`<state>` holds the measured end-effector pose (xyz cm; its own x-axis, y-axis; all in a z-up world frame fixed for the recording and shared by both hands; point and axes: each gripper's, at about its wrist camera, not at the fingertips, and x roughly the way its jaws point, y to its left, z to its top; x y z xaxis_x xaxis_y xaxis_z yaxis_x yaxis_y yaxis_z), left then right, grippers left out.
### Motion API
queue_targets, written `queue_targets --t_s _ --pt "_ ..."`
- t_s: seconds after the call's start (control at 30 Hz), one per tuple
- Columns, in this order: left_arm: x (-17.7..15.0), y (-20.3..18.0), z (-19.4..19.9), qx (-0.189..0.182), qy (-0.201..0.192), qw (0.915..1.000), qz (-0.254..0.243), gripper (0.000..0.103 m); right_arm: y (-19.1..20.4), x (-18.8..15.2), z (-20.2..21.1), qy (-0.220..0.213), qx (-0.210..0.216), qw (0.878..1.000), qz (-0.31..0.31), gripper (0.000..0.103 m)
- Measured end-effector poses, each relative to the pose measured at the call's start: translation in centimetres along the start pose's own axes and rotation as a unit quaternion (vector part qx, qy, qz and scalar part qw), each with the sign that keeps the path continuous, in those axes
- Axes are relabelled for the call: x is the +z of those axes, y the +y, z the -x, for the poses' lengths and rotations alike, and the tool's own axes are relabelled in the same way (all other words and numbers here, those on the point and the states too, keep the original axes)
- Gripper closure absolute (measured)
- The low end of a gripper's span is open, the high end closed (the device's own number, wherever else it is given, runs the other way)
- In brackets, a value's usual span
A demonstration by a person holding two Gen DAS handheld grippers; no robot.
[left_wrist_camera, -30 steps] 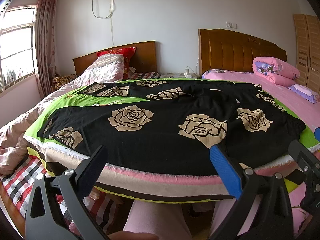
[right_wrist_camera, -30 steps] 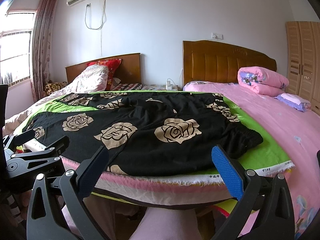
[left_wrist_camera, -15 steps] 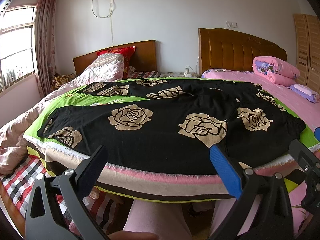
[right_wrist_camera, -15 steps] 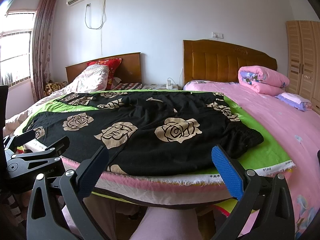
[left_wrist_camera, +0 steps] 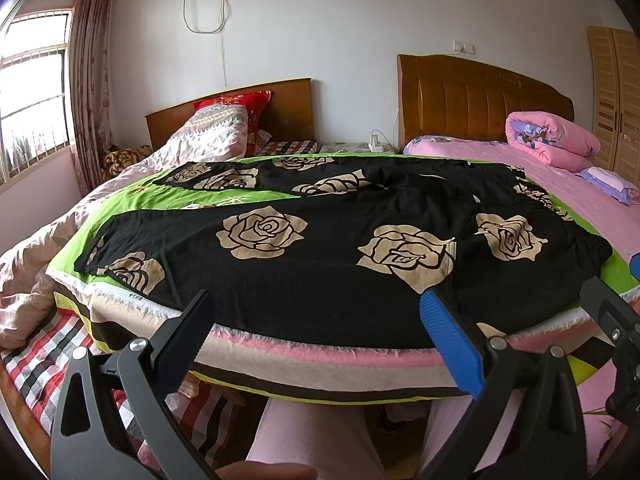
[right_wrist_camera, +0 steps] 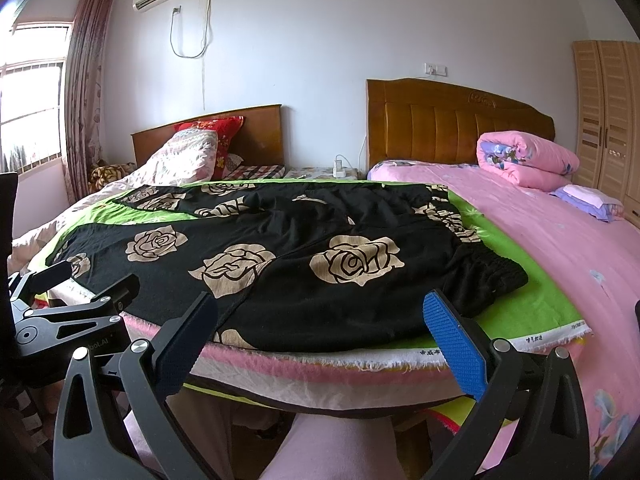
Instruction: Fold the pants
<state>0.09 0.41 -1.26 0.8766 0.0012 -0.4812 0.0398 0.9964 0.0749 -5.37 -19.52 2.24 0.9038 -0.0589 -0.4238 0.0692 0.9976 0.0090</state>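
Lying flat on a green cloth [left_wrist_camera: 132,200] over the bed's foot, the pants [left_wrist_camera: 320,248] are spread at 12 o'clock from both grippers. The left gripper [left_wrist_camera: 320,340] and right gripper [right_wrist_camera: 320,336] are held spread wide, empty, short of the fabric.

Readable print is scarce here: on the left tongs' [right_wrist_camera: 72,276] black body, seen off to the left of the right tongs [right_wrist_camera: 320,328], grey lettering ends in "bot.AI". On the white selvage strip [right_wrist_camera: 532,340] of the green cloth, just beyond the blue pad, small printed characters are too tiny to make out.
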Motion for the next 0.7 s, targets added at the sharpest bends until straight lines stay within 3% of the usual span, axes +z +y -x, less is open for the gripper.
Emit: queue_targets --t_s 0.5,0.63,0.7 --pt "-0.8 0.1 0.0 0.0 0.008 1.0 -0.002 0.001 0.1 -0.3 0.2 0.004 0.0 1.0 0.002 0.004" --pt "-0.6 -0.1 -0.3 -0.002 0.011 0.9993 -0.037 0.001 -0.3 0.0 -0.2 0.01 0.003 1.0 0.012 0.004" --pt "0.3 -0.6 -0.7 -0.002 0.011 0.9962 -0.087 0.001 -1.8 0.9 -1.2 0.02 0.029 0.999 0.016 0.004"
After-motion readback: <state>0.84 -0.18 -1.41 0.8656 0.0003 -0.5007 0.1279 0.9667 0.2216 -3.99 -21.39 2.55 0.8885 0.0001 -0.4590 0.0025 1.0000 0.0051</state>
